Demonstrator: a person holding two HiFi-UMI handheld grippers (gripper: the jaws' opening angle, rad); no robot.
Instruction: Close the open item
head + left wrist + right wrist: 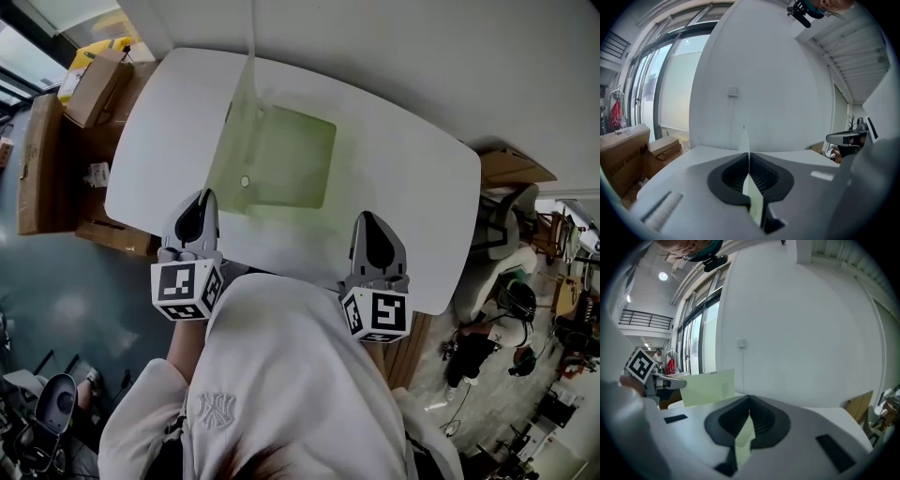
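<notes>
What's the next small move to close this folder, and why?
Probably swing the left gripper rightward and down, laying the raised cover onto the folder's flat half. Its fingers are shut on the cover's edge, which stands nearly upright. The right gripper is shut on a green sheet nearby.

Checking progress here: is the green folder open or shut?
Open: one cover of the green folder lies flat on the white table while the other stands upright, pinched in the left gripper.

No legible words or numbers; only black-and-white square markers on left gripper (202,201) and right gripper (369,223).
</notes>
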